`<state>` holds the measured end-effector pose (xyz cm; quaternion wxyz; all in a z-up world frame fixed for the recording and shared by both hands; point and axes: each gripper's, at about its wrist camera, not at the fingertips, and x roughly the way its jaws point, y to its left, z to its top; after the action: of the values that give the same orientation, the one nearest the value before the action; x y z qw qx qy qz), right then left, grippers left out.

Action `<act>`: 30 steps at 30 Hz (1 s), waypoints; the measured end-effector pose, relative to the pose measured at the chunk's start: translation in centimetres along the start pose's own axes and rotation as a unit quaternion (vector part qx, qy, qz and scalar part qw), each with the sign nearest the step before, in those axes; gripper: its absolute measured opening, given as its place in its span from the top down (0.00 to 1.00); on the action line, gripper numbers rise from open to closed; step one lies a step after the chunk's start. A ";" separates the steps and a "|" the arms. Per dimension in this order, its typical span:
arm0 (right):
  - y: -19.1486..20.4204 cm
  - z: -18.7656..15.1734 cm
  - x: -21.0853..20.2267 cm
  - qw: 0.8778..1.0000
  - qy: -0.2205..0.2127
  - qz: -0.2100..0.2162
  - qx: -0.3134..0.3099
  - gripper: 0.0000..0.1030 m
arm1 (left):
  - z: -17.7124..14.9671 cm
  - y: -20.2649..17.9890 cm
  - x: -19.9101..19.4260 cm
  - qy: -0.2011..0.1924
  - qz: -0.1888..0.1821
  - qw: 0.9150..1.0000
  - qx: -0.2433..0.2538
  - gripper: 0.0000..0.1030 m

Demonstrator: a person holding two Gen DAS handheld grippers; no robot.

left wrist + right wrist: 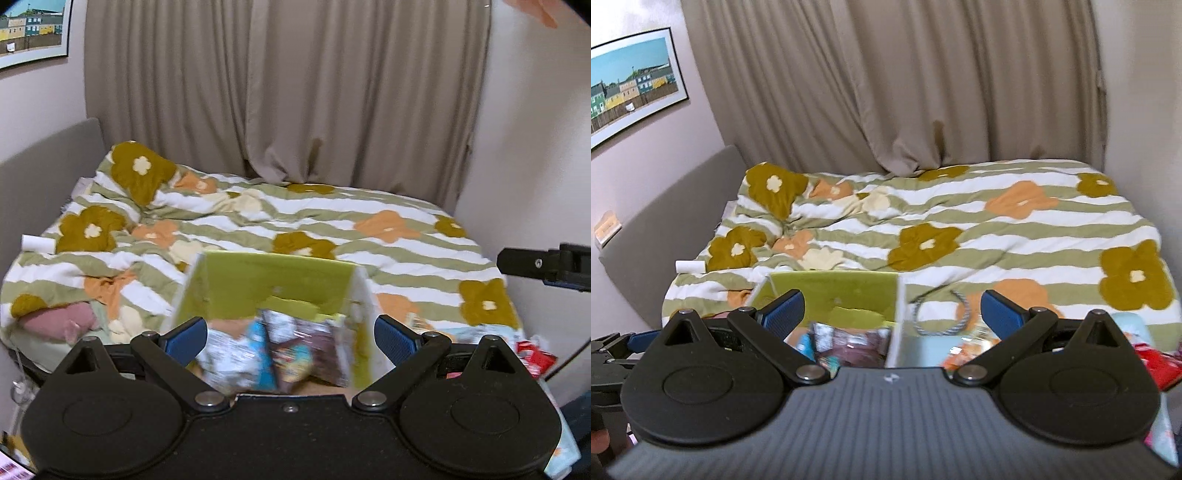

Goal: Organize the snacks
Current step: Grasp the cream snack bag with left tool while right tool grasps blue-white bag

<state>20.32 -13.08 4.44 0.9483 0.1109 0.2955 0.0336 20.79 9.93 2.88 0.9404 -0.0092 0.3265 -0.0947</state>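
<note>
A green-lined open box (273,280) stands on the bed with several snack packets (273,354) inside; it also shows in the right wrist view (842,291) with the packets (849,343). My left gripper (290,338) is open and empty, its blue pads either side of the box's near end, above it. My right gripper (892,314) is open and empty over the box's right wall. Loose snack packs (964,352) and a red packet (1156,363) lie to the right of the box. The right gripper's finger (532,264) shows at the left view's right edge.
The bed has a flowered green-striped quilt (997,236). A braided cord loop (942,314) lies right of the box. A white roll (689,266) sits at the bed's left edge. A grey headboard (665,229), curtains (280,92) and walls enclose the bed.
</note>
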 end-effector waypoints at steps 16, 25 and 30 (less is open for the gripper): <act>-15.0 -7.3 -9.5 0.997 0.020 -0.071 0.032 0.00 | -6.5 -14.3 -0.2 0.035 -0.078 0.996 0.024 0.04; -20.9 -13.2 -8.9 0.984 0.086 -0.099 0.121 0.00 | -9.6 -18.0 4.5 0.120 -0.117 0.985 0.032 0.04; -22.8 -16.1 -7.7 0.971 0.110 -0.110 0.184 0.00 | -10.5 -18.7 7.4 0.164 -0.140 0.976 0.014 0.04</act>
<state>4.76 -33.18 -9.43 0.8710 0.2459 0.4099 -0.1136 16.78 -9.36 -8.42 0.8516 -0.0257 0.4703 -0.2302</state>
